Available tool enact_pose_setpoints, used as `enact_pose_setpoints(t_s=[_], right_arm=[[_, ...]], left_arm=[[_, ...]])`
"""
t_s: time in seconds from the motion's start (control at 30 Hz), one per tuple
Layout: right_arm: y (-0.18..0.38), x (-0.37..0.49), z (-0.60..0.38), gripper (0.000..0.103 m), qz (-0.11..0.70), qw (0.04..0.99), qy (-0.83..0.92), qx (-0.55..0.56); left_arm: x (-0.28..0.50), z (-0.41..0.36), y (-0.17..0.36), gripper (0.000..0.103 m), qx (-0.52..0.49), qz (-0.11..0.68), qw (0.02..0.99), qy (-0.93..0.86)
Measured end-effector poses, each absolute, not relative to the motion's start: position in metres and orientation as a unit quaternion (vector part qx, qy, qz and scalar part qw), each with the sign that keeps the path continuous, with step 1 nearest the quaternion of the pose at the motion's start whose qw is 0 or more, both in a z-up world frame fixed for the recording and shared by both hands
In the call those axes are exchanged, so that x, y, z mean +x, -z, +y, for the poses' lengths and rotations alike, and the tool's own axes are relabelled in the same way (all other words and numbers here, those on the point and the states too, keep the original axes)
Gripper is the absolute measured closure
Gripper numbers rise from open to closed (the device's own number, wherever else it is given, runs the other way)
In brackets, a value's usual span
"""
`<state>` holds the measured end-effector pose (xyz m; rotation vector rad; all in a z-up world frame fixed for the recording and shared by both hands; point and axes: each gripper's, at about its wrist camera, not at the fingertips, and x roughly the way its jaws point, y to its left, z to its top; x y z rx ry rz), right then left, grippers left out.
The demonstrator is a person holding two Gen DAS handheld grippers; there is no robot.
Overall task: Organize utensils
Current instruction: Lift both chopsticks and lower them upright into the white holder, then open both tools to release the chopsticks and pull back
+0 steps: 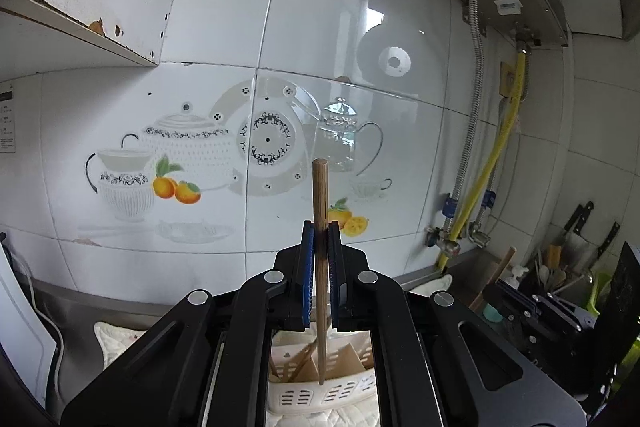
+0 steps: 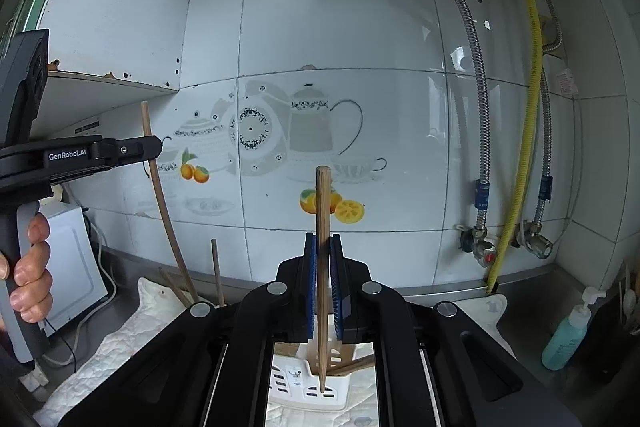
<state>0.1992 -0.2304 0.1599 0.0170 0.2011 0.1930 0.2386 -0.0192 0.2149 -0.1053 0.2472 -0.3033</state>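
My left gripper has its jaws clenched on an upright wooden chopstick, and my right gripper grips a second chopstick the same way. Below both sits the white slotted utensil holder on a quilted cloth over the bench. Beyond stands the tiled wall with its teapot picture

Ahead of you the tiled wall closes the way; open air lies before it. Left, a shelf overhangs. Right, hoses and valves crowd the corner. Below, the utensil basket with upright sticks occupies the table.
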Motion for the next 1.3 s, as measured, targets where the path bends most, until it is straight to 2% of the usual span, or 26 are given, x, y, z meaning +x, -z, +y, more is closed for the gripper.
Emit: enact_pose_setpoints(t_s=[0.43,1.13,1.3], right_arm=[[-0.154,0.229,-0.221,0.096,0.081,0.993,-0.088,0.000],[-0.124,0.257,-0.228,0.096,0.148,0.984,-0.102,0.018],[-0.128,0.252,-0.229,0.091,0.144,0.984,-0.101,0.017]], left_arm=[[0.285,-0.011,-0.190,0.098,-0.066,0.146,0.979,0.124],[0.307,-0.020,-0.147,0.098,-0.068,0.213,0.966,0.131],[0.301,-0.020,-0.149,0.095,-0.064,0.210,0.967,0.132]])
